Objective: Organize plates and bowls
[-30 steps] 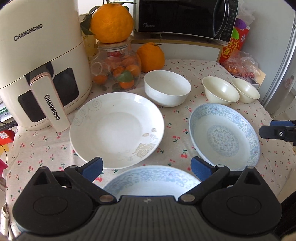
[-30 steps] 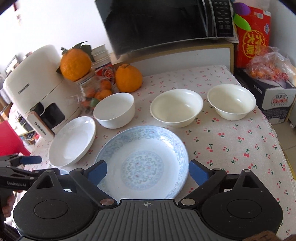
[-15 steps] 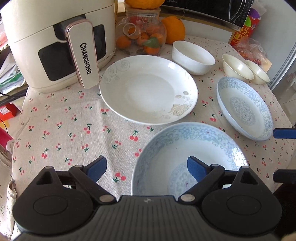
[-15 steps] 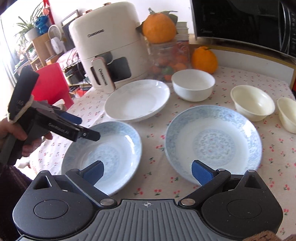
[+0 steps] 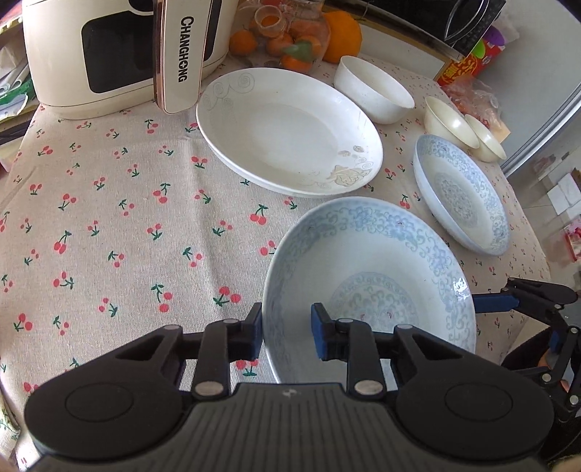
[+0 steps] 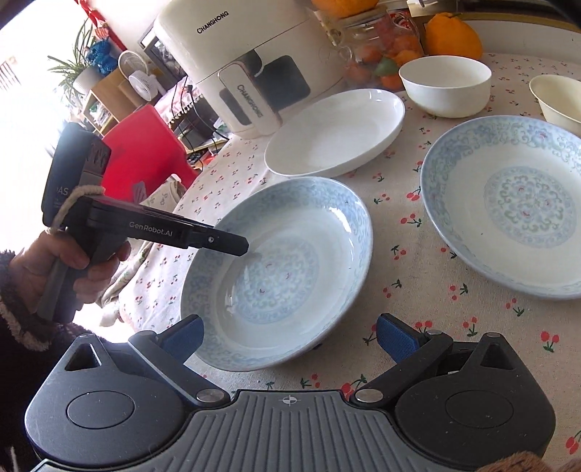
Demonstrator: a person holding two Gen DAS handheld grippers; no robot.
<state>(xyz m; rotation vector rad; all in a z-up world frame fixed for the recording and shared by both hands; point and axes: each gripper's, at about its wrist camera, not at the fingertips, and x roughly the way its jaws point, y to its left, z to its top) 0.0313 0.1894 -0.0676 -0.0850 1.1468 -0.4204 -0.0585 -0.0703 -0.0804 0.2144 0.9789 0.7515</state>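
Note:
A near blue-patterned plate (image 5: 370,290) (image 6: 279,268) lies at the table's front. My left gripper (image 5: 287,332) is shut on its near-left rim, one finger inside and one outside. My right gripper (image 6: 287,332) is open and empty, just in front of that plate's opposite side; its finger also shows in the left wrist view (image 5: 497,301). A second blue-patterned plate (image 5: 461,192) (image 6: 508,203) lies to the right. A white plate (image 5: 287,130) (image 6: 337,134) lies behind. A white bowl (image 5: 374,89) (image 6: 445,85) and two cream bowls (image 5: 448,121) stand farther back.
A white air fryer (image 5: 120,51) (image 6: 247,61) stands at the back left beside a glass jar of oranges (image 5: 287,36). A microwave (image 5: 454,18) and a red box (image 5: 472,61) are at the back right. A red chair (image 6: 141,145) is beyond the table's left edge.
My left gripper moved forward and closed on the near blue plate's rim. My right gripper swung left and lower toward the same plate, still open.

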